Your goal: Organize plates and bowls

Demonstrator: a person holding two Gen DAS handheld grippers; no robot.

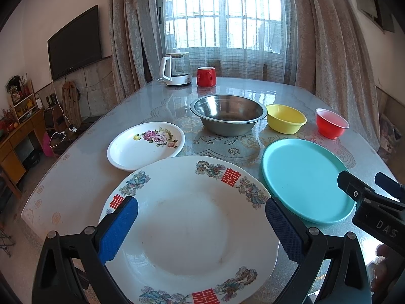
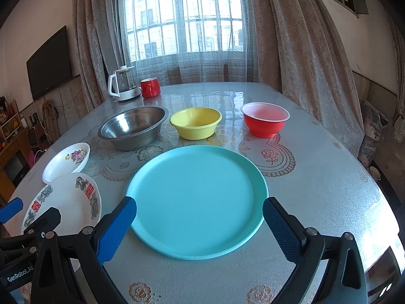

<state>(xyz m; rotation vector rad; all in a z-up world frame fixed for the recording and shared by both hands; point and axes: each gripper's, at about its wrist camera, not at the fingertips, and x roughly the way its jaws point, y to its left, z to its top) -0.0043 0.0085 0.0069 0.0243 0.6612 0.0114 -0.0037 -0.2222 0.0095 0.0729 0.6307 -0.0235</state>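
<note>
A large white plate with red characters and dragons lies at the table's near left; my left gripper is open above it, empty. A turquoise plate lies near the front; my right gripper is open over its near rim, empty. A small white plate with flowers lies behind the large plate. A steel bowl, a yellow bowl and a red bowl stand in a row further back. The turquoise plate and right gripper also show in the left wrist view.
An electric kettle and a red mug stand at the table's far left edge. Curtains and a window are behind the table. A TV and shelves line the left wall.
</note>
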